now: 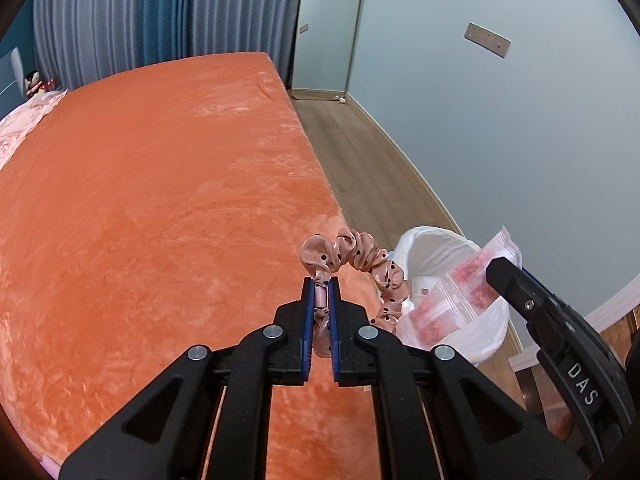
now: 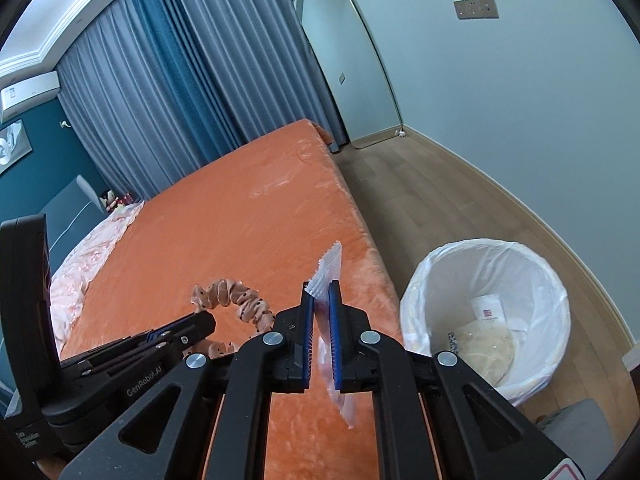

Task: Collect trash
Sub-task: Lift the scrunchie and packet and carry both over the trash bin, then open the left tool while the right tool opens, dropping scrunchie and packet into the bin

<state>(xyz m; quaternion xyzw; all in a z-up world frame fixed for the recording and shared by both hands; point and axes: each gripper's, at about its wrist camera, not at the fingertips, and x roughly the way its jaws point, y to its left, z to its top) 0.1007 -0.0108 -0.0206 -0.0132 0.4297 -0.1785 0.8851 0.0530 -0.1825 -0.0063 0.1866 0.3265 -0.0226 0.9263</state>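
Both tools clamped, scrunchie [image 1: 362, 260], plastic packet [image 2: 327, 276]

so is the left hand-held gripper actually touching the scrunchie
Touching. The left wrist view shows the left hand-held gripper with its blue pads closed on the spotted pink scrunchie, whose loop hangs free above the orange bed.

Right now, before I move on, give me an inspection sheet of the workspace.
Surface: orange bed, bare in the middle.
Job's things: scrunchie and plastic bag held up; lined bin on the floor by the bed, some trash inside.
Clutter: pink bedding and doll at the far end.
Grippers: left gripper shut on scrunchie; right gripper shut on plastic bag.
Cables: nothing seen.
Surroundings: curtains, mirror, wood floor.
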